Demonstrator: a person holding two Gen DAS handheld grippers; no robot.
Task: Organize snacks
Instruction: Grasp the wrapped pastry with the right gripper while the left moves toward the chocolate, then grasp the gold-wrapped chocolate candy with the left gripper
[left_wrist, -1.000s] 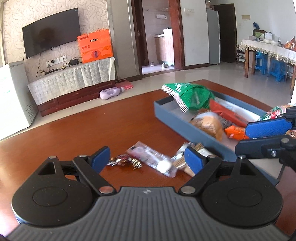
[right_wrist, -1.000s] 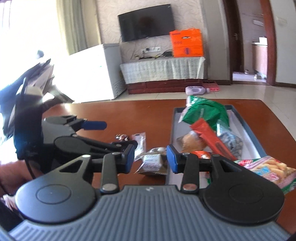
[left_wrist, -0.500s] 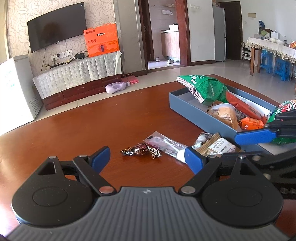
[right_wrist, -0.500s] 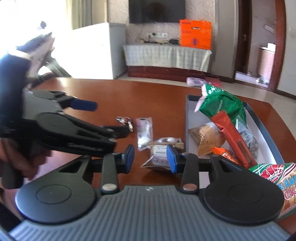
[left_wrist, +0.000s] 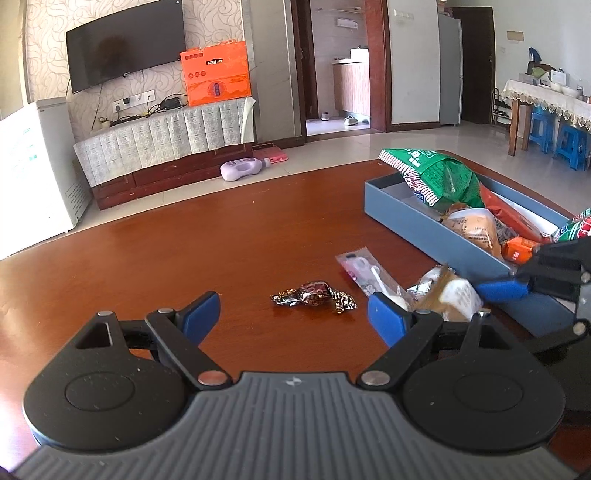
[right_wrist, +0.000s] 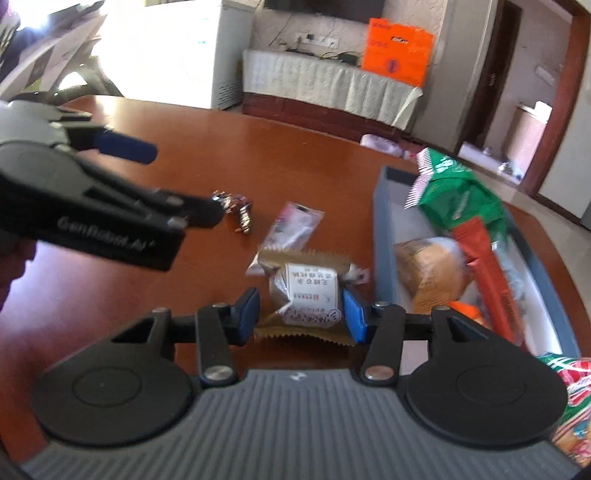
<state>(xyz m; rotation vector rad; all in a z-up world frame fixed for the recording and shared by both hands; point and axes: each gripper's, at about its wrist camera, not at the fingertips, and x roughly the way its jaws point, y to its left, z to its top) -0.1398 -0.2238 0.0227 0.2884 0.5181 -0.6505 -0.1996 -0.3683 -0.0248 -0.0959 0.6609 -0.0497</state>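
Right tool (right_wrist: 299, 314) now astride pastry (right_wrist: 308, 291)

Wall behind the television (left_wrist: 123, 44): pale paper with a swirl pattern. Below it, a low dark-wood cabinet (left_wrist: 173, 173) covered by a white patterned cloth carries an orange box (left_wrist: 218, 74) and cabling. A white appliance (left_wrist: 33, 170), possibly a chest freezer, stands to its left. Floor: light glossy tiles; a lilac bottle (left_wrist: 242, 170) lies on them. Dark-framed doorway (left_wrist: 338, 66) opens onto a further room. Far right: a lace-covered side table (left_wrist: 550, 101) with blue stools (left_wrist: 565, 142) beneath. Strong daylight enters at upper left of the right wrist view.
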